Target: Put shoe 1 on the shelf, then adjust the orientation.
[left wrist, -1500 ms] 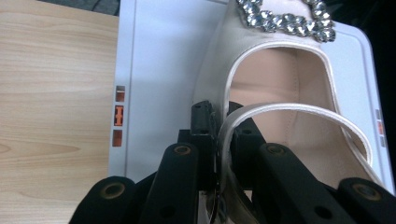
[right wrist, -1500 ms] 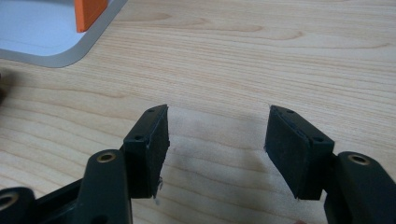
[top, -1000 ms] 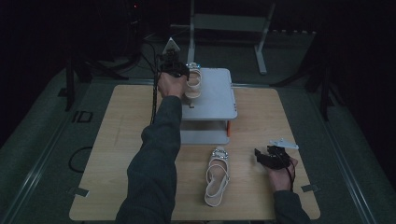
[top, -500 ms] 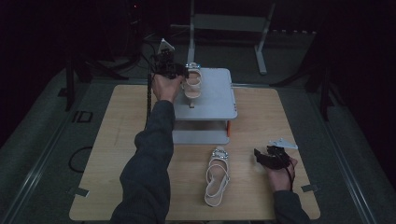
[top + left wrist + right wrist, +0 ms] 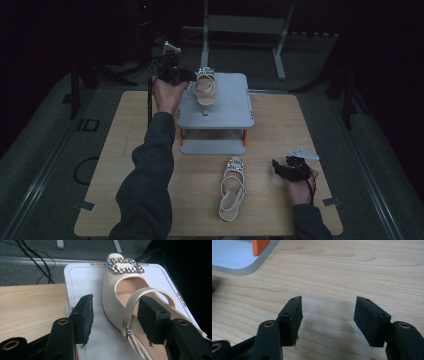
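One cream sandal (image 5: pixel 232 190) is lying near the desk's (image 5: pixel 125 165) front edge, waiting its turn. The right gripper (image 5: pixel 286 168) is hovering beside it, fingers (image 5: pixel 292 315) spread wide and holding nothing. Farther back, the other sandal (image 5: pixel 204 88) is sitting on the grey stand's (image 5: pixel 230 107) top shelf. The left gripper (image 5: pixel 184 76) is standing spread around its heel strap; its fingers (image 5: pixel 83 315) have just been opening, pads clear, whereas a second ago they were gripping it.

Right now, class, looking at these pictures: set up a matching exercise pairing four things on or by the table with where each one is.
Things:
1. sandal with buckle
2. second sandal
3. left gripper
4. right gripper

Places or states:
A. lying on the wooden table
B. on the grey shelf's top
C. open over bare wood
D. open around a sandal's strap

Pairs: 1-B, 2-A, 3-D, 4-C
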Action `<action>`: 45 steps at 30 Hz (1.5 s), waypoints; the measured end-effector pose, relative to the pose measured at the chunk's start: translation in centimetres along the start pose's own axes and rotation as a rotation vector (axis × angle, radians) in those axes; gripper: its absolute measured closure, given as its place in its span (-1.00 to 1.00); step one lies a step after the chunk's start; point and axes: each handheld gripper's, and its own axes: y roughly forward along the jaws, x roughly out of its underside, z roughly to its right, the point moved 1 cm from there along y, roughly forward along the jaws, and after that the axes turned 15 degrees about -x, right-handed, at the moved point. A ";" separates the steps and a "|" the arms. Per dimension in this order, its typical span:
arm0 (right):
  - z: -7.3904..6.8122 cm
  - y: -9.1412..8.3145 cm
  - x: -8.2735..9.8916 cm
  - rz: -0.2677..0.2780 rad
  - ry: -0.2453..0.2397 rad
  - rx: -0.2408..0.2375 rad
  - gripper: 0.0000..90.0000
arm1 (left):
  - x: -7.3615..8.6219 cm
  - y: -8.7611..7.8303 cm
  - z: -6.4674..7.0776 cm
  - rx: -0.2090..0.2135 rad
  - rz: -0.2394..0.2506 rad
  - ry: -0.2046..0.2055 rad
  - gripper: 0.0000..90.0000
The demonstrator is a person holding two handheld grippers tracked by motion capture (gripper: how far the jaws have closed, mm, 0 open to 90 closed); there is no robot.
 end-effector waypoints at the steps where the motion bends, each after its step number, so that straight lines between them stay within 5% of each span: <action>1: 0.0 0.0 0.0 0.001 0.000 0.000 -0.12 | 0.0 -0.2 0.1 0.011 0.007 -0.001 0.04; 8: 0.0 0.0 0.0 0.000 -0.005 0.001 -0.12 | -0.1 -0.5 0.6 0.027 0.011 0.009 0.04; 14: 0.0 0.0 0.0 -0.002 -0.003 0.000 -0.13 | -0.4 -1.1 0.8 0.068 0.036 -0.043 -0.03; 17: 0.0 -0.1 0.0 0.002 0.001 0.000 -0.13 | -0.4 -1.3 0.4 0.030 0.029 -0.053 -0.02; 25: -0.2 0.1 0.0 -0.006 -0.008 -0.002 -0.13 | 0.0 -1.6 -0.8 -0.080 0.029 0.021 -0.03; 30: -0.3 0.1 0.0 -0.001 -0.010 -0.005 -0.13 | 0.6 -1.4 -2.0 -0.062 0.040 0.011 -0.02; 36: -0.9 0.2 -0.1 -0.003 -0.020 -0.020 -0.13 | 1.7 -0.7 -3.5 -0.091 0.033 0.013 -0.02; 45: -3.1 0.2 -0.9 0.006 -0.055 -0.102 -0.13 | 3.3 -0.3 -4.3 -0.130 0.045 0.049 -0.02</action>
